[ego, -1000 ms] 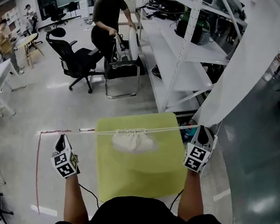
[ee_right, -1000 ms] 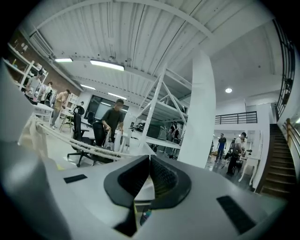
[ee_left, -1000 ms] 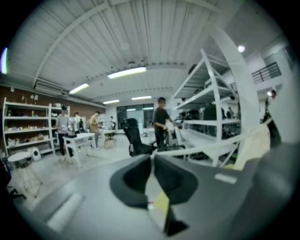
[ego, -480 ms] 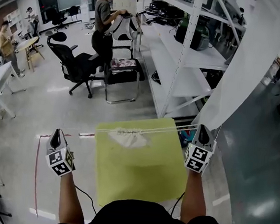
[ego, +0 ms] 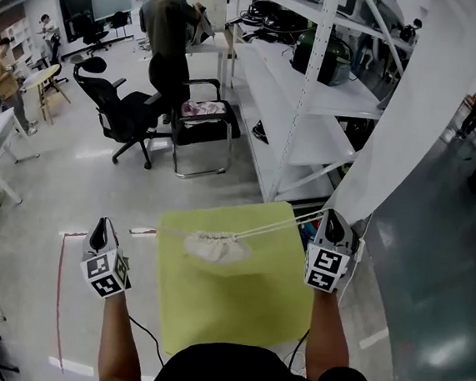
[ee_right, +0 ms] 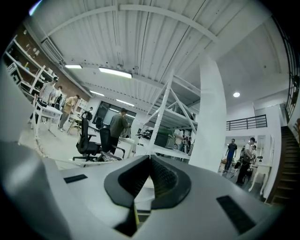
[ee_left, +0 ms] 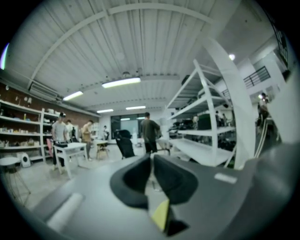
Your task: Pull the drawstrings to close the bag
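Bag [ego: 214, 247], white cloth with its mouth puckered tight, sits at the far middle of the yellow-green table [ego: 233, 327], near the far edge. Drawstrings [ego: 285, 224] run taut from the gathered mouth out past the table's far right corner, rising to the right gripper [ego: 333, 222]. That gripper hangs just off the table's right edge, and its jaws are pressed together on the thin cord, as its own view shows. A fainter stretch of cord leaves the bag the other way and crosses the table's left edge toward the left gripper [ego: 98, 231]. This gripper is held well off the table's left side, above the floor. Its jaws stand all but together, only a narrow slit between them, pinching the thin cord. Both grippers point away from the person, roughly level.

Beyond the table's far edge stands a white rack [ego: 313, 109] of shelves. Farther off, beyond the far left corner, are a black chair [ego: 116, 107] and a standing person [ego: 165, 36]. Red tape [ego: 59, 285] marks the floor left of the table.
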### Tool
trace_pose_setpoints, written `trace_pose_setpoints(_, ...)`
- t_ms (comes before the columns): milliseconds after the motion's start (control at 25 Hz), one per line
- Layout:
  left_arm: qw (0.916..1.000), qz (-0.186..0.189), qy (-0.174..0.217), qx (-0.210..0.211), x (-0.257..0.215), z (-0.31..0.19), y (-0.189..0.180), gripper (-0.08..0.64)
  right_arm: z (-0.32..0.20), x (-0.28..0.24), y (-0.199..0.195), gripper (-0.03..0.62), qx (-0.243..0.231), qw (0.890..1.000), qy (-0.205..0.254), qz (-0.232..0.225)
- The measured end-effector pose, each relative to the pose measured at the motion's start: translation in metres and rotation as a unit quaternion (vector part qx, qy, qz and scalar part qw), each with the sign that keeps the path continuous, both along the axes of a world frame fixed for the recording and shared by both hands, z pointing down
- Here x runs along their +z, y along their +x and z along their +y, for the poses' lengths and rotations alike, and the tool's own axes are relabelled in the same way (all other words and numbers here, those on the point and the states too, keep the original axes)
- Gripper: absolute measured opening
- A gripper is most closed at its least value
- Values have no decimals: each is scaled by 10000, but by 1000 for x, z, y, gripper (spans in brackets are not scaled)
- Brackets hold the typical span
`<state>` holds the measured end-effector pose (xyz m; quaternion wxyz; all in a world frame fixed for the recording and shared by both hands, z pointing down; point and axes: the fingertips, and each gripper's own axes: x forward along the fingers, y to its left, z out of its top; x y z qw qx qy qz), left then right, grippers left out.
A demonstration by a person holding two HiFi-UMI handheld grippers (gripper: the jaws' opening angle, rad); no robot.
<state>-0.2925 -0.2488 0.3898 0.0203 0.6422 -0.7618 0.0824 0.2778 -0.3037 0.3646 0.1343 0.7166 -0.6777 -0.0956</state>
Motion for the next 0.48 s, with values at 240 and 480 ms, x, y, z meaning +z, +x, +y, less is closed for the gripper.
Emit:
trace_pose_setpoints(240,9995,16,16,316,1,-35,26,31,-25,12,-16,12,-275,9993,-169,174)
trace_pose_setpoints(480,9989,44,169,446,-16,-80,37,32,-67,5,-22,12,-332,9992,-146,178)
